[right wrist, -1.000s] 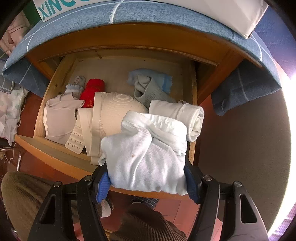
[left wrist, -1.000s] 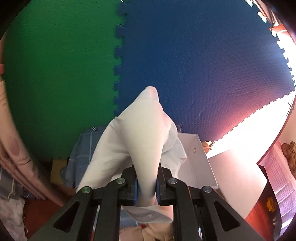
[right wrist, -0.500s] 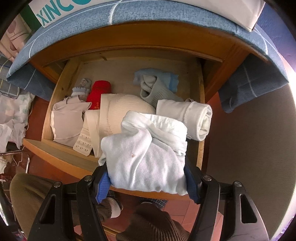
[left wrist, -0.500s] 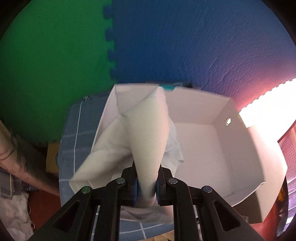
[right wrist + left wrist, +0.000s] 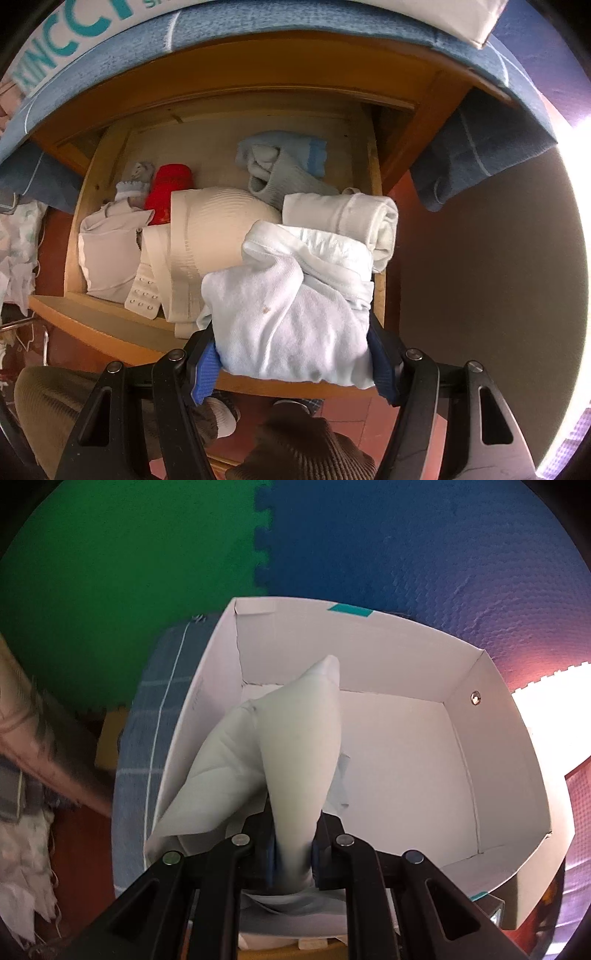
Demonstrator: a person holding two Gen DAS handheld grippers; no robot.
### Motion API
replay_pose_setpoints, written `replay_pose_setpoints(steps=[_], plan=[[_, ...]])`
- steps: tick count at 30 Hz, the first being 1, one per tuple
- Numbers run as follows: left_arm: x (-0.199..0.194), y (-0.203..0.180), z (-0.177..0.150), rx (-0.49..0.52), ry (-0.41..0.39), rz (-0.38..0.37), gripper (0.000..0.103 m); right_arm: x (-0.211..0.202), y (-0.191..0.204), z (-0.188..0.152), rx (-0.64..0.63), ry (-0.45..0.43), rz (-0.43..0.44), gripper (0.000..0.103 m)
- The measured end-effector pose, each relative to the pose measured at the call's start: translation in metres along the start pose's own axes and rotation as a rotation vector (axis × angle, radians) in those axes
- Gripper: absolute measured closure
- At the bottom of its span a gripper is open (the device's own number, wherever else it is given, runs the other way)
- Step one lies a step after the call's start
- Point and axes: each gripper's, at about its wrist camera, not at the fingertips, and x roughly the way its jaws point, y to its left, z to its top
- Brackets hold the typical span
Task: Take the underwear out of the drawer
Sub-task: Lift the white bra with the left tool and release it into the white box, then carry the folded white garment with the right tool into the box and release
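My left gripper (image 5: 291, 853) is shut on a pale white piece of underwear (image 5: 295, 746), which hangs down into a white cardboard box (image 5: 480, 716); its loose end rests against the box's left wall. My right gripper (image 5: 293, 363) is shut on a folded white and light-blue bundle of underwear (image 5: 291, 314), held above the front right corner of the open wooden drawer (image 5: 92, 332). In the drawer lie a rolled white garment (image 5: 351, 218), a cream bra (image 5: 207, 229), a pale folded piece (image 5: 107, 251), a red item (image 5: 170, 188) and grey-blue socks (image 5: 284, 166).
The box stands on a blue checked cloth (image 5: 147, 738) that covers the cabinet top, against green (image 5: 110, 572) and blue (image 5: 406, 546) foam wall mats. A person's knees in brown trousers (image 5: 44, 402) and a socked foot (image 5: 221, 417) are below the drawer front. Crumpled cloths (image 5: 18, 251) lie at left.
My left gripper has come down with the white underwear from in front of the wall mats into the white box. The right gripper has kept its hold above the drawer almost without moving.
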Motion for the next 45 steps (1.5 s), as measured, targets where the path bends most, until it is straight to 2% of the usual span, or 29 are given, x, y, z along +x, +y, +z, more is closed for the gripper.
replay_pose_setpoints(steps=[8,13,17,20,29,34,37,41,45], plan=[[-0.007,0.001,-0.007,-0.037,-0.003,0.011,0.089,0.001,-0.003,-0.001,0.013,-0.002,0.003,0.039],[-0.006,0.003,-0.001,-0.037,-0.018,0.023,0.083,0.000,-0.003,0.000,0.014,-0.006,0.004,0.039],[-0.009,-0.002,0.003,-0.016,-0.027,0.024,0.073,-0.001,-0.003,-0.001,0.015,-0.009,0.004,0.039],[-0.012,-0.007,0.004,0.009,-0.036,0.030,0.059,-0.002,-0.002,-0.001,0.014,-0.014,0.002,0.039],[-0.065,-0.009,0.000,0.064,-0.141,0.088,0.054,-0.011,-0.003,-0.004,0.017,-0.059,0.012,0.039],[-0.100,0.011,-0.020,0.059,-0.188,0.137,0.048,-0.025,-0.001,0.000,-0.009,-0.069,0.017,0.039],[-0.112,0.027,-0.040,0.038,-0.206,0.175,0.048,-0.045,-0.006,0.001,0.002,-0.077,0.070,0.039],[-0.113,0.045,-0.072,0.023,-0.204,0.244,0.048,-0.083,-0.015,0.004,-0.001,-0.105,0.111,0.039],[-0.102,0.061,-0.101,0.003,-0.172,0.256,0.048,-0.122,-0.021,0.007,-0.010,-0.135,0.138,0.039]])
